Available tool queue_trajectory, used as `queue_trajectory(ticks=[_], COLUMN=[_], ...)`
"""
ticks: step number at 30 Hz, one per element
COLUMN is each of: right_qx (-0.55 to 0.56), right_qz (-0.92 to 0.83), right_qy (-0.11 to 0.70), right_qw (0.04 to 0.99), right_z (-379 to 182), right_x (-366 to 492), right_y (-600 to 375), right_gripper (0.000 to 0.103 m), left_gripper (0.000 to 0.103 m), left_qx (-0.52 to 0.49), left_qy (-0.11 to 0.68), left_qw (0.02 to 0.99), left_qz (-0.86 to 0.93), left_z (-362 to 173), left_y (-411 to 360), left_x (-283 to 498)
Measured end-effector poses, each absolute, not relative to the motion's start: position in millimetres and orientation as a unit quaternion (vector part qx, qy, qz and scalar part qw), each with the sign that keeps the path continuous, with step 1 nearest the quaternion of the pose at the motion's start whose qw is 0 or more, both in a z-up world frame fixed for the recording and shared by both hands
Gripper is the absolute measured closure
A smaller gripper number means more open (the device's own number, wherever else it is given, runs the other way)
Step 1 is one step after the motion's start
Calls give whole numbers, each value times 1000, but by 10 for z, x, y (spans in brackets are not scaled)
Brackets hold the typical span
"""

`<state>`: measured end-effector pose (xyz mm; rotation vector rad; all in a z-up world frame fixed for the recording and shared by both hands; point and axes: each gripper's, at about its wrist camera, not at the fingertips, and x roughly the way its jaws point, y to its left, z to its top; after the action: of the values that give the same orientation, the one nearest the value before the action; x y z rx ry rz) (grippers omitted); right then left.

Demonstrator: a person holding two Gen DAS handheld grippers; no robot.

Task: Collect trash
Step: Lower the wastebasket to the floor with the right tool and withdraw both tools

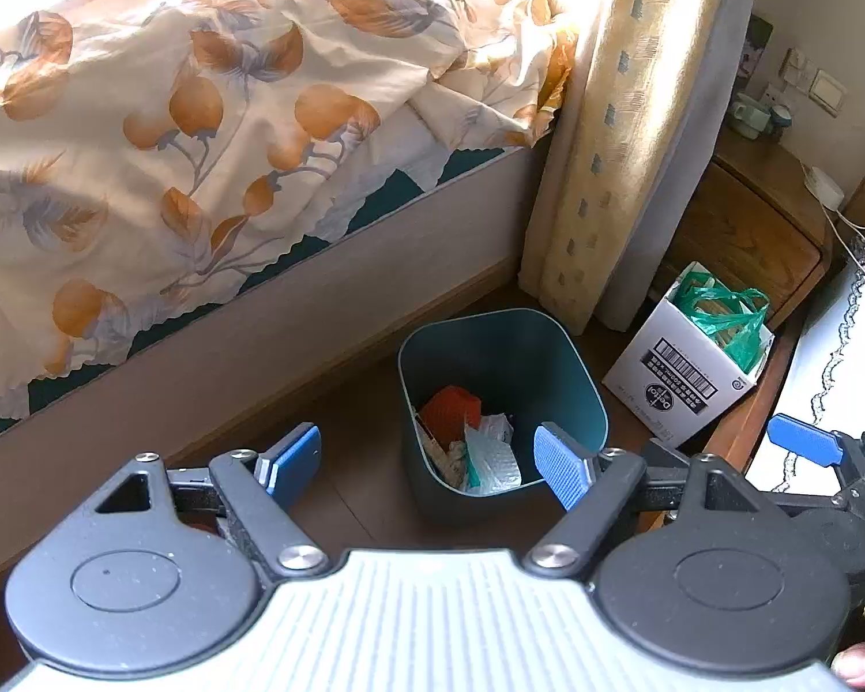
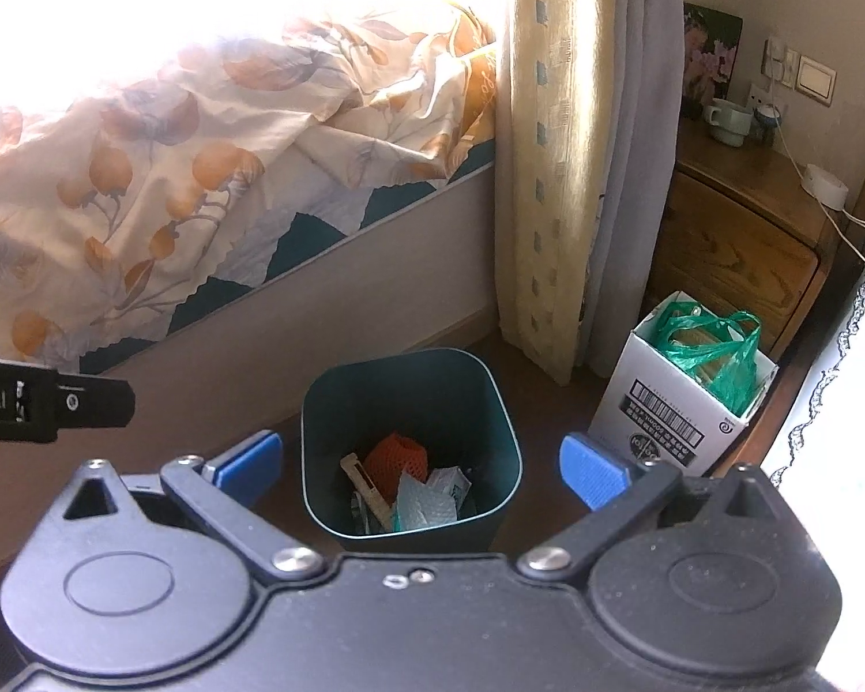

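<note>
Above, both tongs hover side by side, tilted down over the teal trash bin [image 2: 412,444] on the floor. Left tongs [image 1: 429,464] and right tongs [image 2: 421,467] gape wide, empty. Trash [image 2: 409,484] lies inside the bin, near a cardboard box [image 2: 672,409].

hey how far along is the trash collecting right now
Some looks done: the teal bin already holds an orange net and crumpled wrappers. Nothing is in hand; the left gripper and right gripper are both open and empty above it. No loose trash shows on the floor, so what remains is unclear.
</note>
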<state>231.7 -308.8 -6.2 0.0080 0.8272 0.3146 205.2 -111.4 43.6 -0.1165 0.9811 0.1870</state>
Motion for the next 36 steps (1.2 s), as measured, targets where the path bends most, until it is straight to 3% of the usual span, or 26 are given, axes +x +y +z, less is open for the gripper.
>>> queue_trajectory(ticks=[36], right_qx=[-12], right_qz=[158], right_qy=[400], right_qw=[903], right_z=[-63], right_x=[2267], right_y=[-3091], right_gripper=[0], left_gripper=[22], left_qx=[-58], left_qy=[463], left_qw=[880], left_qz=[87], left_z=[334], left_y=[-1068], left_x=[1974])
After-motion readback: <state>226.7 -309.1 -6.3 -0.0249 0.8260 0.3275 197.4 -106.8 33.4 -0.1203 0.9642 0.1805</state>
